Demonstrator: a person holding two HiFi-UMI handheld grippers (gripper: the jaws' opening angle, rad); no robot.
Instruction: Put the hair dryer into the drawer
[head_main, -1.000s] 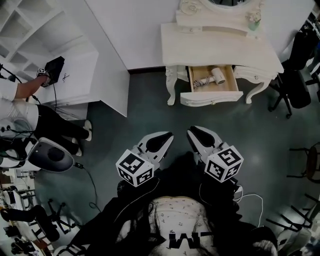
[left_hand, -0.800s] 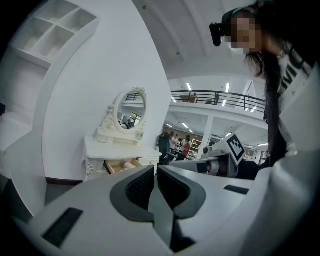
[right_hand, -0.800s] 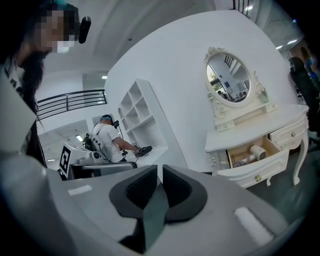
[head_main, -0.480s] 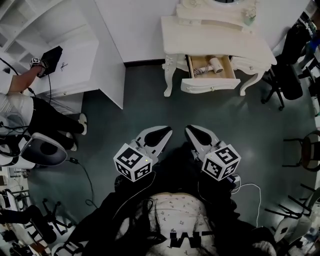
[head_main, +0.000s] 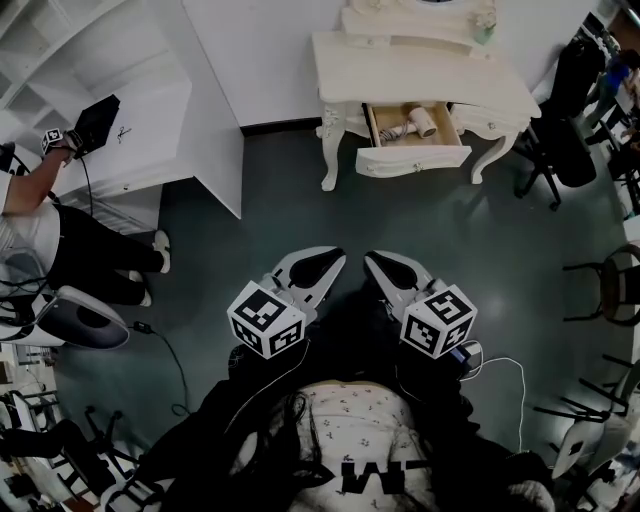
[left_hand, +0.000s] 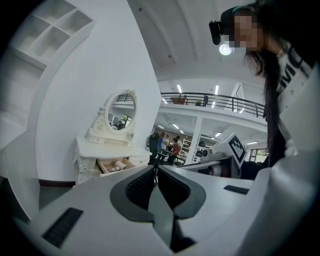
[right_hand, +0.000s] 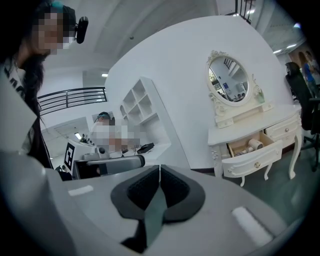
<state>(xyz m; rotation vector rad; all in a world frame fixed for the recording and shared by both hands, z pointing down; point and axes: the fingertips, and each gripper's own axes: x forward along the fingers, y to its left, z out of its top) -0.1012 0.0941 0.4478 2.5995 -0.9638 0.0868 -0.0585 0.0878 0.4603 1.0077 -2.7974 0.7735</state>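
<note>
**poster1:** Your hair dryer (head_main: 418, 121) is lying in the pulled-out drawer (head_main: 412, 160) in the middle of the dressing table (head_main: 420, 80), just under its tabletop. Both your grippers are well short of that dressing table. The left gripper (head_main: 322, 264) has its jaws pressed together on nothing, and the right gripper (head_main: 385, 264) is the same, jaws together and empty.

**poster2:** Yep. As for the stuff around it, there are black chairs (head_main: 560, 150) just right of the dressing table. A white shelf unit (head_main: 150, 110) stands well off to its left, and a person (head_main: 90, 250) is sitting at that unit. Between you and the dressing table there's only dark floor (head_main: 300, 200).

**poster1:** Room-wise, you've got a white wall (head_main: 260, 40) right behind the dressing table and an oval mirror (right_hand: 228, 79) standing at the back of its top. Your left gripper view also shows a railed balcony (left_hand: 215, 100) and a group of people (left_hand: 167, 145) far past the dressing table, under ceiling lights.
</note>
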